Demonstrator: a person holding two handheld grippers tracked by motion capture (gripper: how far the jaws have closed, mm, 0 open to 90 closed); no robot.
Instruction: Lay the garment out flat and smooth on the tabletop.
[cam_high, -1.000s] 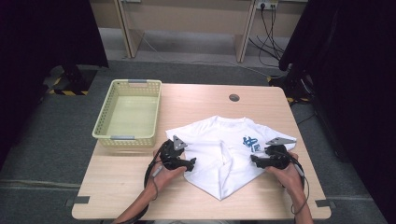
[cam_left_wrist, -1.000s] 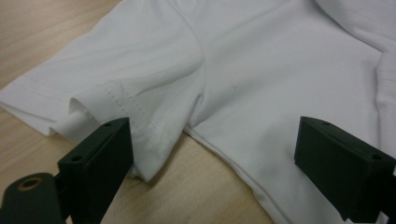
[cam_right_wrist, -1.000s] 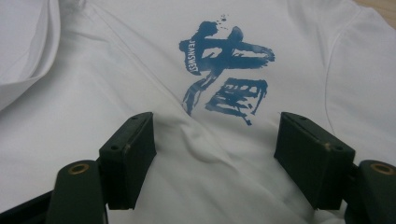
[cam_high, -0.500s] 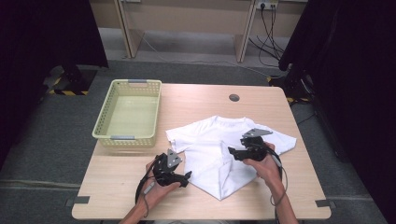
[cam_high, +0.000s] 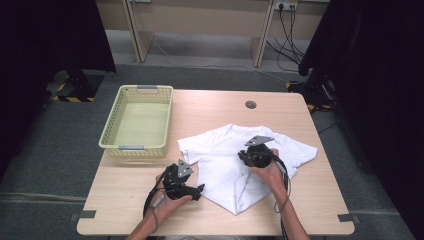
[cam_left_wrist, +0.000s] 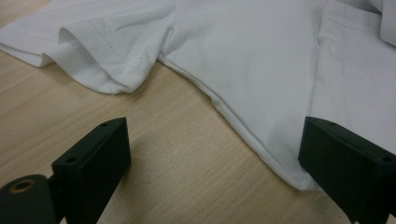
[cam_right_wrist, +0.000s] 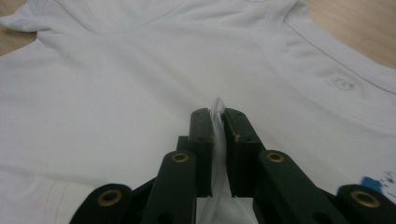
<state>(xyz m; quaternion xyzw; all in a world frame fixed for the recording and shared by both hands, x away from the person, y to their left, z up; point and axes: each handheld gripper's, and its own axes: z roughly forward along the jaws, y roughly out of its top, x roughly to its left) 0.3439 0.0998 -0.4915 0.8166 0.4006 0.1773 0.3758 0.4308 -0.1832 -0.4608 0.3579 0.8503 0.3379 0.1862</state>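
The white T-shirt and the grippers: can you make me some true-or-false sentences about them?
1. The right hand-held gripper pinches a fold of the white T-shirt. True.
2. The left hand-held gripper is clamped on the sleeve. False: its jaws stand open over the table, beside the shirt's edge.
3. The T-shirt lies in the yellow basket. False: it lies on the table; nothing is in the basket.
4. The basket stands left of the shirt in the high view. True.

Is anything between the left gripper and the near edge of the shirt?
Nothing visible. The left gripper has its jaws open over bare table, and the white T-shirt hem lies just ahead by the right-hand jaw. The right gripper is shut on a pinch of the shirt's fabric.
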